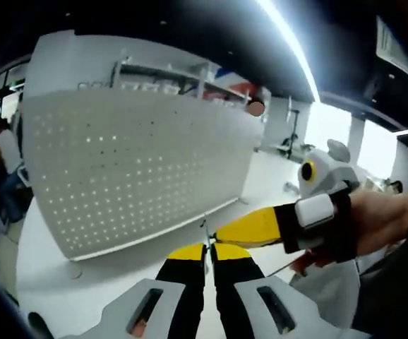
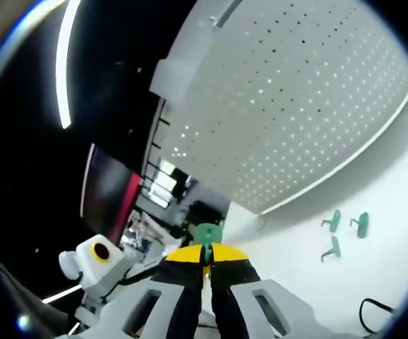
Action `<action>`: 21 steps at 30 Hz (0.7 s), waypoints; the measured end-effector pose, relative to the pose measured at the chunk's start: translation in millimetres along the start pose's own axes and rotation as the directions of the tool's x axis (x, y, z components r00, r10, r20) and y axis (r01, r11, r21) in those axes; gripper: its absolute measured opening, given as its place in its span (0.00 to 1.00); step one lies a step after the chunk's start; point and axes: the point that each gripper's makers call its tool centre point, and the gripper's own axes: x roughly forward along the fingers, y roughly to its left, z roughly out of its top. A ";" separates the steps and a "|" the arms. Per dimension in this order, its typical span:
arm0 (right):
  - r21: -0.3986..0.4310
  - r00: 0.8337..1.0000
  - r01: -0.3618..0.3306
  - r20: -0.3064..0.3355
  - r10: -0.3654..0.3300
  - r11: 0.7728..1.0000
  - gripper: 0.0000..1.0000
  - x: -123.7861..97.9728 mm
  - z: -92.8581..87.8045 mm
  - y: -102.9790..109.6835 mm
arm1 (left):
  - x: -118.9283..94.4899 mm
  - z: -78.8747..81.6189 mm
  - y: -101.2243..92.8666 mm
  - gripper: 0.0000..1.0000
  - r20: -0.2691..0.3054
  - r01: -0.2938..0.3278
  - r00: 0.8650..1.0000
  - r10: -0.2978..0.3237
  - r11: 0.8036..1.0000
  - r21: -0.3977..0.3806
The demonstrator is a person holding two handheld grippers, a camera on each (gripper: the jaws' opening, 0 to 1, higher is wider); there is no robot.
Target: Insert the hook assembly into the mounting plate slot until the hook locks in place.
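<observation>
We find no readable text, label, brand, number or sign in either view; the pale board at the upper right of the left gripper view is blurred.

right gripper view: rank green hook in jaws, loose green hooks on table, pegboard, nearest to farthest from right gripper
1. Green hook, pinched at the tips of the right gripper.
2. Loose green hooks, on the white table, to the right.
3. Pegboard, standing behind them, upper right.

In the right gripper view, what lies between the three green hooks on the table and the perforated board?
Only bare white table separates the three green hooks from the perforated board; the right gripper view shows this.
</observation>
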 end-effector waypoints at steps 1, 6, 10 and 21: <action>0.001 1.000 -0.001 -0.001 0.001 1.000 0.00 0.3 -0.9 -0.5 | 0.0 -0.7 0.2 0.03 0.000 -0.001 1.000 0.001 1.000 -0.001; -0.037 1.000 0.000 -0.030 -0.001 0.999 0.00 1.1 -7.1 -0.3 | -2.7 -6.7 -1.1 0.04 -0.009 0.011 1.000 -0.010 0.998 0.068; -0.082 0.999 0.003 -0.052 -0.007 0.997 0.00 1.3 -10.6 -1.4 | -5.4 -7.9 -1.6 0.07 -0.014 0.018 1.000 -0.018 0.999 0.048; -0.207 0.998 -0.003 -0.070 -0.012 0.978 0.00 -1.8 -4.1 0.7 | -2.8 -9.5 -3.8 0.41 -0.013 0.051 0.999 -0.051 0.998 -0.025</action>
